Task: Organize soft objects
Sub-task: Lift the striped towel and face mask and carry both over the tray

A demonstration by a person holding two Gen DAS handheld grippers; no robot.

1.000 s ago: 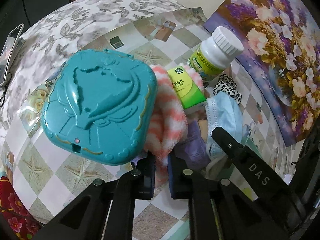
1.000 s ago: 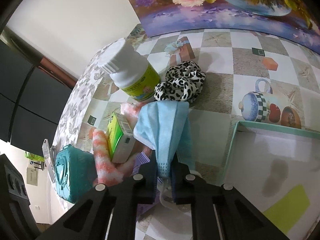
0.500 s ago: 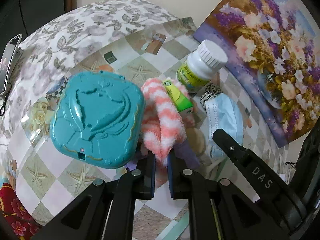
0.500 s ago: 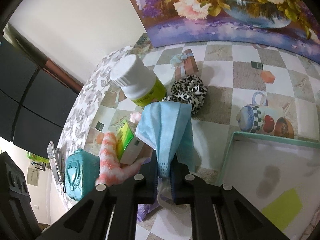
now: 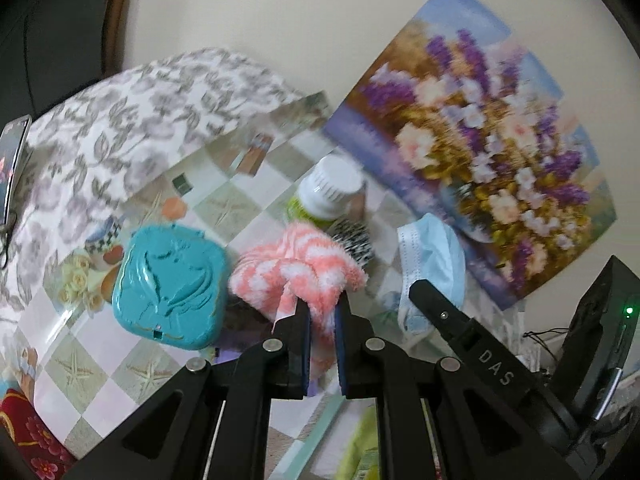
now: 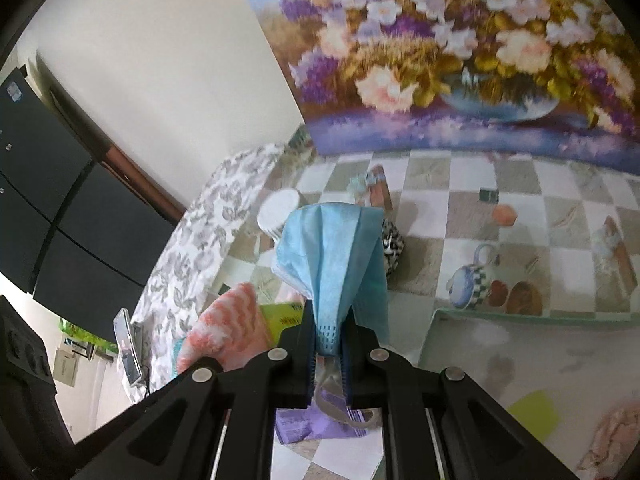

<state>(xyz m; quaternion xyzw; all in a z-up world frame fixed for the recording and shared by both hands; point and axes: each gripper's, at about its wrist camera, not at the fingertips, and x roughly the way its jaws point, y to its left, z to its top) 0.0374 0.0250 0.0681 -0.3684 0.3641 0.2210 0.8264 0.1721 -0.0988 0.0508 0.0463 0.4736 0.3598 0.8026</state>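
Pink-striped sock (image 5: 296, 276) pinched in left tongs (image 5: 322, 316), blue mask (image 6: 332, 256) clamped in right tongs (image 6: 327, 336), both mid-lift; next, carrying toward tray (image 6: 480, 316) at four o'clock.

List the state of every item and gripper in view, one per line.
left gripper: shut on the fuzzy sock
fuzzy sock: pinched, lifted
right gripper: shut on the face mask
face mask: pinched, hanging folded
pill bottle: capped, upright
teal case: closed, lying flat
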